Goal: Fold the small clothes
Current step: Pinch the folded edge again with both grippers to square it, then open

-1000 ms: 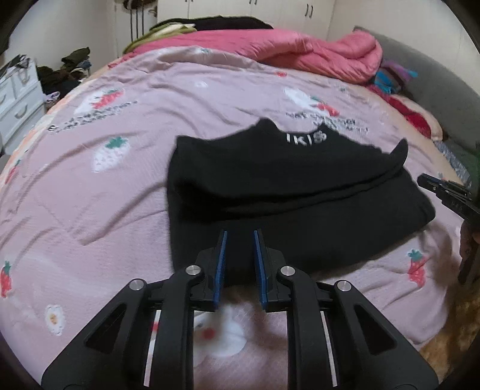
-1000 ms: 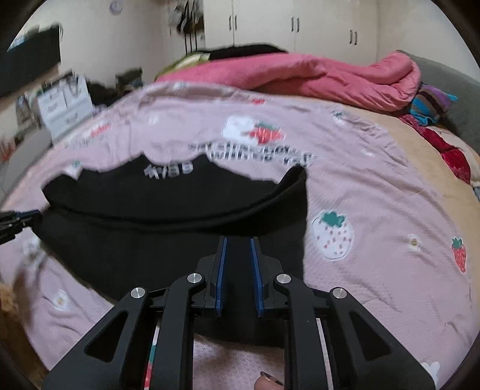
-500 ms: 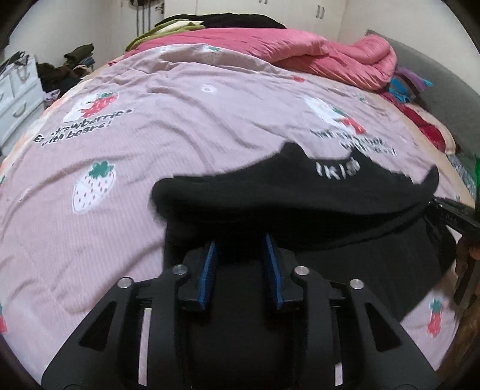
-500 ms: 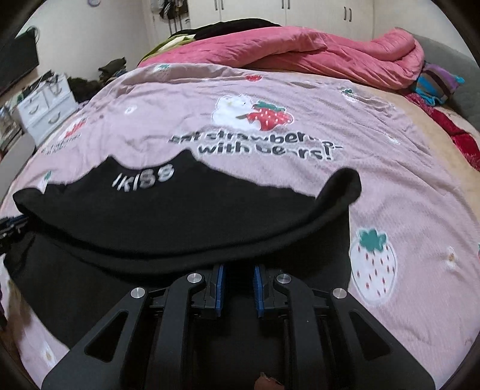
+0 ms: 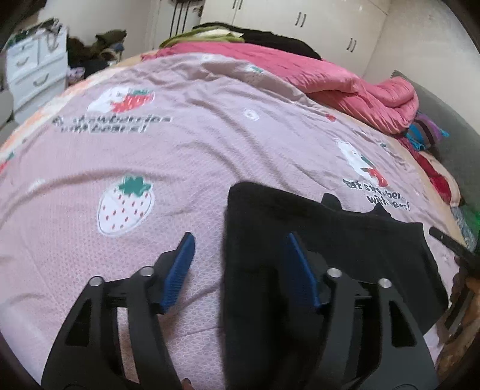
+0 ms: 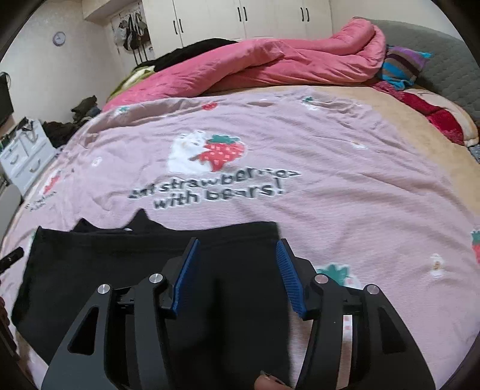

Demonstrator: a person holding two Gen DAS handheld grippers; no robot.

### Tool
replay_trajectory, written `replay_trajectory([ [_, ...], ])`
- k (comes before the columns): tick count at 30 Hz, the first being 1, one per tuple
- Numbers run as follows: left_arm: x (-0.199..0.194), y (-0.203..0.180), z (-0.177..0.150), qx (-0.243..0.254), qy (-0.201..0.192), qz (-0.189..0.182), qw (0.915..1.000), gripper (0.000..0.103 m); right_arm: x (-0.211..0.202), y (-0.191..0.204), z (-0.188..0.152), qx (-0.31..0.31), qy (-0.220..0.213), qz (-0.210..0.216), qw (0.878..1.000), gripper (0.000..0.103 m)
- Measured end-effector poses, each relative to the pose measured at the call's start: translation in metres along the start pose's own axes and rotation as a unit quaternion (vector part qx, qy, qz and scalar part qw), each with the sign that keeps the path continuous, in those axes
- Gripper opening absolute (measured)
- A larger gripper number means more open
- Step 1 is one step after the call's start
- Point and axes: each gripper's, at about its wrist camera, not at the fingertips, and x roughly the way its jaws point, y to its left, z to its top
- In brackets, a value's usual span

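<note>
A black garment (image 5: 330, 240) lies folded flat on the pink strawberry bedspread (image 5: 180, 144). My left gripper (image 5: 239, 238) hovers over its left edge; its jaws are opening, and the cloth lies between and below the blue pads (image 5: 180, 264) without being pressed. In the right wrist view the same garment (image 6: 120, 270) fills the lower left. My right gripper (image 6: 237, 242) stands over its right edge with jaws opening, pads off the cloth. The right gripper's tip (image 5: 450, 243) shows at the far right in the left wrist view. The left gripper's tip (image 6: 12, 258) pokes in at the left edge.
A rumpled pink quilt (image 6: 285, 60) and a striped cloth (image 6: 402, 64) lie at the head of the bed by a grey headboard (image 6: 444, 60). White drawers (image 5: 36, 69) and a dark clothes pile (image 5: 99, 45) stand beyond the bed's left side. White wardrobes (image 6: 240, 18) line the back wall.
Both grippers carried the garment's near edge forward over the rest, folding it and hiding the white lettering. Both then opened and let the cloth go.
</note>
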Motion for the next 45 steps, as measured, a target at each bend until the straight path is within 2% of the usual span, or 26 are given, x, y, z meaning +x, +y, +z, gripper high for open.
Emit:
replay_trajectory([
  [5,0.011,-0.002,0.001,0.000,0.014,-0.006,0.9999,0.058,0.015,-0.009,-0.008,-0.011,0.040,-0.007,0.999,0.062],
  [9,0.019,-0.004,0.003,0.003,0.022,-0.007,0.9997,0.057,0.022,-0.014,-0.012,0.007,0.047,0.000,0.999,0.062],
  [10,0.020,-0.004,0.002,0.004,0.025,-0.007,0.9996,0.048,0.023,-0.016,-0.013,0.015,0.048,0.005,0.999,0.062],
  [11,0.021,-0.004,0.001,0.006,0.027,-0.006,0.9996,0.028,0.024,-0.016,-0.013,0.020,0.049,0.009,0.999,0.058],
  [12,0.023,-0.004,0.000,0.009,0.028,-0.006,0.9995,0.018,0.025,-0.018,-0.014,0.027,0.049,0.017,0.998,0.045],
  [13,0.022,-0.004,-0.001,0.012,0.028,-0.003,0.9995,0.008,0.024,-0.017,-0.014,0.029,0.049,0.023,0.998,0.037],
  [14,0.021,-0.004,-0.002,0.015,0.025,-0.004,0.9996,0.004,0.023,-0.016,-0.015,0.028,0.047,0.026,0.998,0.024],
  [15,0.018,-0.004,-0.004,0.017,0.020,-0.008,0.9996,0.004,0.020,-0.013,-0.016,0.021,0.040,0.022,0.999,0.009],
  [16,0.014,-0.005,-0.004,0.018,0.017,-0.013,0.9996,0.003,0.018,-0.012,-0.015,0.016,0.035,0.020,0.999,0.009],
  [22,-0.027,-0.006,-0.004,0.030,-0.034,-0.013,0.9989,0.003,-0.014,-0.005,-0.004,0.000,-0.033,0.021,0.999,0.008],
  [24,-0.032,-0.006,-0.003,0.038,-0.040,-0.001,0.9985,0.003,-0.017,-0.003,0.002,0.000,-0.041,0.020,0.999,0.008],
  [29,-0.009,0.008,-0.011,0.012,-0.015,0.015,0.9997,0.003,0.009,-0.004,0.003,0.015,-0.003,0.002,1.000,0.008],
  [32,0.002,0.011,-0.018,0.016,-0.003,0.023,0.9996,0.003,0.021,-0.003,-0.006,0.012,0.013,-0.017,1.000,0.008],
  [38,0.001,0.010,-0.021,0.020,0.005,0.024,0.9995,0.004,0.020,-0.007,-0.015,0.023,0.016,-0.023,0.999,0.009],
  [40,-0.003,0.007,-0.021,0.023,0.003,0.025,0.9994,0.004,0.017,-0.007,-0.016,0.029,0.025,-0.013,0.999,0.015],
  [42,-0.007,0.003,-0.021,0.025,0.003,0.023,0.9994,0.004,0.010,-0.007,-0.020,0.030,0.027,0.002,0.999,0.029],
  [45,-0.014,-0.002,-0.021,0.030,0.002,0.024,0.9993,0.004,-0.006,-0.004,-0.026,0.020,0.020,0.014,0.999,0.040],
])
